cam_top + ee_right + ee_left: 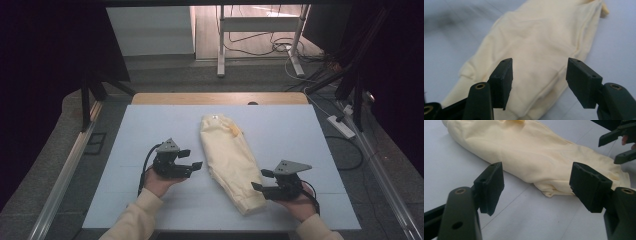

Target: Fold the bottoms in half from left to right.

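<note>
A pale yellow folded garment (227,155) lies lengthwise on the light mat (150,130), with a small yellow tab (235,131) near its far end. My left gripper (191,159) stands open just left of the cloth's middle, apart from it. In the left gripper view the open left gripper (536,186) faces the garment (529,152), and the right gripper (621,145) shows at the top right. My right gripper (261,180) is open at the garment's near right edge. In the right gripper view the right gripper (539,77) hovers over the garment (541,37), holding nothing.
The mat covers a wooden table (220,98). A white power strip (341,126) lies off the right side, beyond a metal rail (380,170). White desk legs (220,45) and cables (280,47) stand on the floor behind.
</note>
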A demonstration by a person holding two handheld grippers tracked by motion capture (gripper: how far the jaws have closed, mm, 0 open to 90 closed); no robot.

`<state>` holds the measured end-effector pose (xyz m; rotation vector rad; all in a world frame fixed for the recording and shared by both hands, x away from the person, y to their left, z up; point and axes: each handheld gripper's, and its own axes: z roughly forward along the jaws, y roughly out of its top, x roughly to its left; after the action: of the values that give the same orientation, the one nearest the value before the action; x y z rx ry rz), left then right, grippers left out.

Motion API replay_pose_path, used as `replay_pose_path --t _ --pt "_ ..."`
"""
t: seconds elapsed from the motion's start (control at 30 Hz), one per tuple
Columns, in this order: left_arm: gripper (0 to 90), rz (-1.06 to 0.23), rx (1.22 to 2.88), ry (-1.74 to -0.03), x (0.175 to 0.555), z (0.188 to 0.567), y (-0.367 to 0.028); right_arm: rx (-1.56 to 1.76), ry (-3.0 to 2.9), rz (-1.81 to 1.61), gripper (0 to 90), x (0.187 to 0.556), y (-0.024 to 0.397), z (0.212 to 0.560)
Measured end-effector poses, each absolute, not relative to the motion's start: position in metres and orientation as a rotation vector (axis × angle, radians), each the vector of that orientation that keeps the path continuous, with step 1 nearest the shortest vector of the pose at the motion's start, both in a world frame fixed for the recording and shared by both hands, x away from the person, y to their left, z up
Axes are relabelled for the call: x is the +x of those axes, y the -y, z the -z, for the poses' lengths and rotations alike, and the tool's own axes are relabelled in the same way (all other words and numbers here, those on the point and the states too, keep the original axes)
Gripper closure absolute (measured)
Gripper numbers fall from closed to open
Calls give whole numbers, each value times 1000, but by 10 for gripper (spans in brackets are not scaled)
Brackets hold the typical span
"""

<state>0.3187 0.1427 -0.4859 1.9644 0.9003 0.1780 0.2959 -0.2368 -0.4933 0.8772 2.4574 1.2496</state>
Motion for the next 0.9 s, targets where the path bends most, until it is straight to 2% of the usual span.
replay_pose_path --t 0.23,0.9 --pt "281 -172 1956 -910 320 486 -145 933 -2461 -1213 385 311 236 498" --pt "274 -177 1949 -914 320 486 -149 969 -2550 -1060 378 316 231 511"
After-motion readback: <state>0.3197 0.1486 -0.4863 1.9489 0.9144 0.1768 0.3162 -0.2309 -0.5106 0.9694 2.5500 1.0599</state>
